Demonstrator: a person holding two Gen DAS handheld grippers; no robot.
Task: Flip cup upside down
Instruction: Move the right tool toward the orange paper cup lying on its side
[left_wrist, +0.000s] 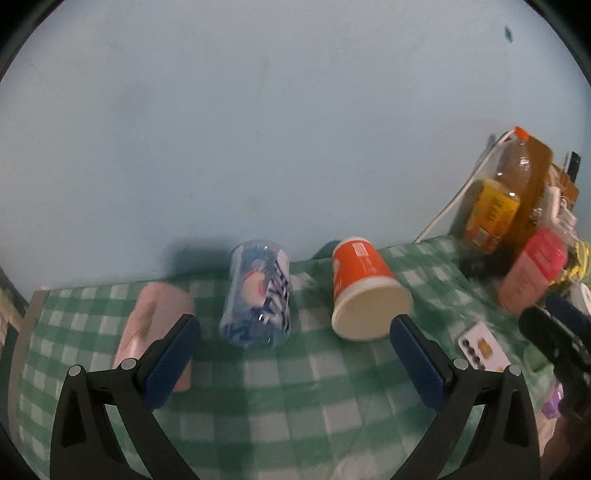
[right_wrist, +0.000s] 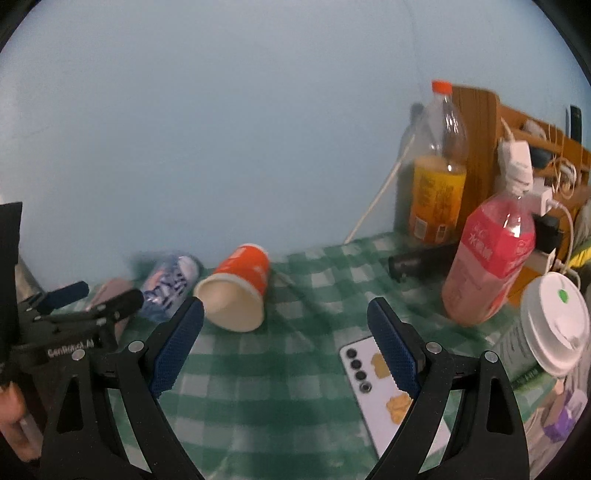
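Observation:
An orange paper cup (left_wrist: 364, 288) with a white rim lies tilted on the green checked tablecloth (left_wrist: 280, 398), its open mouth facing me. It also shows in the right wrist view (right_wrist: 240, 290), lying on its side. My left gripper (left_wrist: 295, 332) is open and empty, just short of the cup, which sits near its right finger. My right gripper (right_wrist: 286, 314) is open and empty, the cup ahead of its left finger. The left gripper also shows at the left of the right wrist view (right_wrist: 74, 299).
A clear blue-printed plastic cup (left_wrist: 258, 299) and a pink roll (left_wrist: 159, 317) lie left of the orange cup. An orange-capped bottle (right_wrist: 437, 173), a pink bottle (right_wrist: 491, 258), a lidded white cup (right_wrist: 554, 325) and a white phone (right_wrist: 391, 387) stand on the right.

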